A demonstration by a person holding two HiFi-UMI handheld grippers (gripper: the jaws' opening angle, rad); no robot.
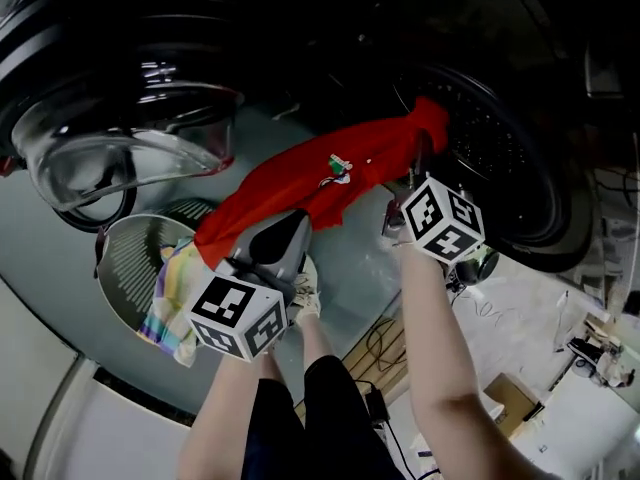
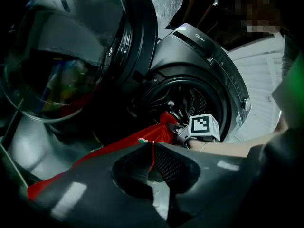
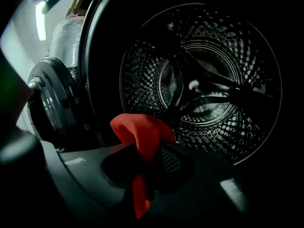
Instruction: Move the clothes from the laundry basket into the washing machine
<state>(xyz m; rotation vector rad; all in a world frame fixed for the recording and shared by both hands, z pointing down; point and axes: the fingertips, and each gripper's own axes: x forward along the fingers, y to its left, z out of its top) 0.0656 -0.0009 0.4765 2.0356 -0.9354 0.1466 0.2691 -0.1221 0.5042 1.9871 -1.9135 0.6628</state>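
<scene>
A red garment [image 1: 320, 178] hangs stretched between my two grippers in front of the washing machine. My left gripper [image 1: 278, 240] is shut on its lower end [image 2: 151, 153]. My right gripper [image 1: 412, 173] is shut on the upper end [image 3: 142, 137], right at the mouth of the perforated drum [image 3: 209, 84]. In the left gripper view the red cloth runs from my jaws up to the right gripper [image 2: 183, 133] at the drum opening [image 2: 190, 103]. The white laundry basket [image 1: 130, 258] at lower left holds a pastel striped cloth [image 1: 172, 293].
The open glass door [image 1: 120, 158] of the machine stands at the left, close beside the garment. The dark door ring [image 1: 545, 193] frames the drum. Cables and a cardboard box [image 1: 505, 398] lie on the floor at lower right.
</scene>
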